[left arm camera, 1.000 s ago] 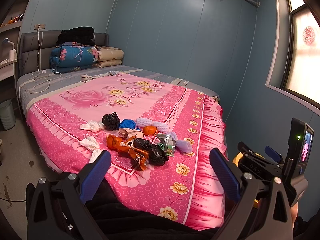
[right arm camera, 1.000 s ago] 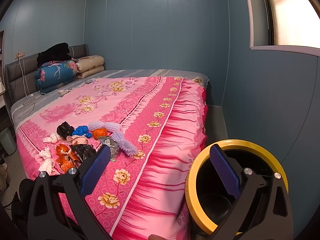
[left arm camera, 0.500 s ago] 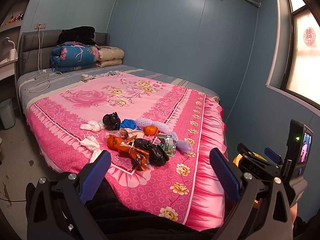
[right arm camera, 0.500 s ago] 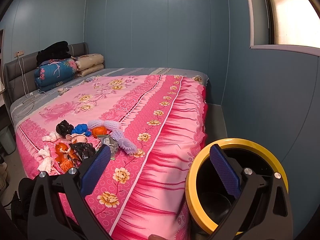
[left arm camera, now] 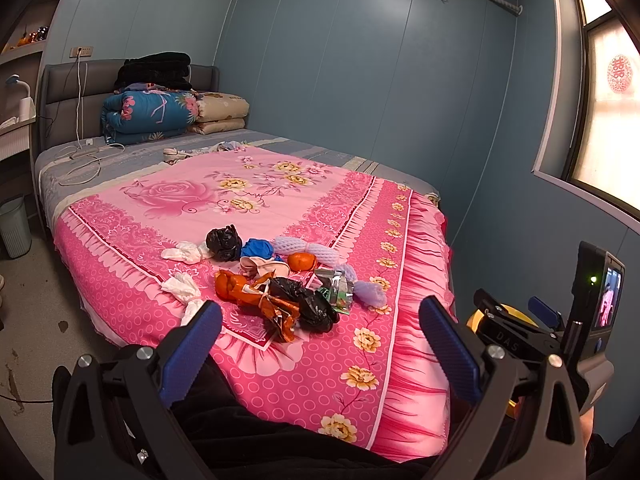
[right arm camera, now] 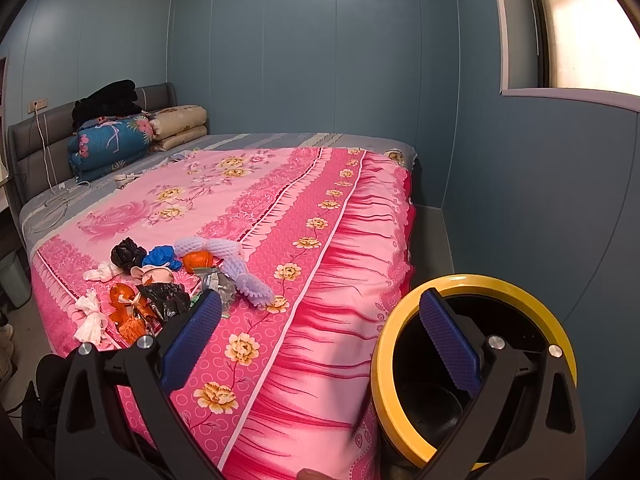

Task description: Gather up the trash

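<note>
A pile of trash lies on the pink bedspread (left arm camera: 256, 196): a black bag (left arm camera: 306, 306), orange wrappers (left arm camera: 256, 296), white tissues (left arm camera: 182, 286), a blue wad (left arm camera: 258, 248), an orange fruit (left arm camera: 302, 261), white foam nets (left arm camera: 304, 246) and a foil packet (left arm camera: 334, 286). The pile also shows in the right wrist view (right arm camera: 168, 280). My left gripper (left arm camera: 320, 344) is open and empty, short of the pile. My right gripper (right arm camera: 320, 336) is open and empty beside the bed. A yellow-rimmed black bin (right arm camera: 476, 284) stands at the bed's right side, under my right finger.
Folded quilts (left arm camera: 152, 114) and pillows sit at the headboard, with charging cables (left arm camera: 84, 156) on the grey sheet. A grey wastebasket (left arm camera: 14, 226) stands on the floor at the left. Blue walls and a window (left arm camera: 612, 92) close the right side.
Both grippers have edged slightly forward toward the bed. Both stay open and empty, and the trash has not moved.
</note>
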A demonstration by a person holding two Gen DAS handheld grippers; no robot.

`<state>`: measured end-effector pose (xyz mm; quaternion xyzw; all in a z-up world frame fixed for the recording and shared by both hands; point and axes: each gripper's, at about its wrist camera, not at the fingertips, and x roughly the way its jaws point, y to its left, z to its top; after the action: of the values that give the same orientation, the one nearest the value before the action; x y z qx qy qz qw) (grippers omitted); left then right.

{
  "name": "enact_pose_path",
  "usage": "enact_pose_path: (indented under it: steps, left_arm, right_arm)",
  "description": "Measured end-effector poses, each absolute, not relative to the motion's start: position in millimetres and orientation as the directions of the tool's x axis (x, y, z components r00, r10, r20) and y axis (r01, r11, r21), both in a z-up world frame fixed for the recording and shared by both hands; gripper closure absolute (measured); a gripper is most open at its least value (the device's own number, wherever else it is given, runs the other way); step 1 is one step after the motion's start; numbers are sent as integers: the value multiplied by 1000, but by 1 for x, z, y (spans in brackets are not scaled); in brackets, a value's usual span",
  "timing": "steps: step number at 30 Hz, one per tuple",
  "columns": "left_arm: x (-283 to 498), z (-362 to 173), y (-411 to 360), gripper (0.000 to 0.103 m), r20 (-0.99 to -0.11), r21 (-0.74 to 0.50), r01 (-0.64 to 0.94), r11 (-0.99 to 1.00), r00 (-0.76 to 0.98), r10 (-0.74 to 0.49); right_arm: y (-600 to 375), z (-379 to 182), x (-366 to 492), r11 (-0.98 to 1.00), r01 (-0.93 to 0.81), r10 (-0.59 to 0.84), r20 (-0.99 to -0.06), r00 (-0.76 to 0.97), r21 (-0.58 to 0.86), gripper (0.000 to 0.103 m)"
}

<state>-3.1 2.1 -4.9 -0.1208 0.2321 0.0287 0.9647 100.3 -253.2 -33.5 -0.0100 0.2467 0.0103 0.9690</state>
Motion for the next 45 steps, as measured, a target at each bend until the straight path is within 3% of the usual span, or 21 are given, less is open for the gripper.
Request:
enact_pose_path:
  steps: [45]
  left_arm:
    - [-8,-8,8,8,-447,-224,-115,968,894,3]
  right_arm:
    - [-251,-37,105,1000,-21,10,-503,864,-16,8]
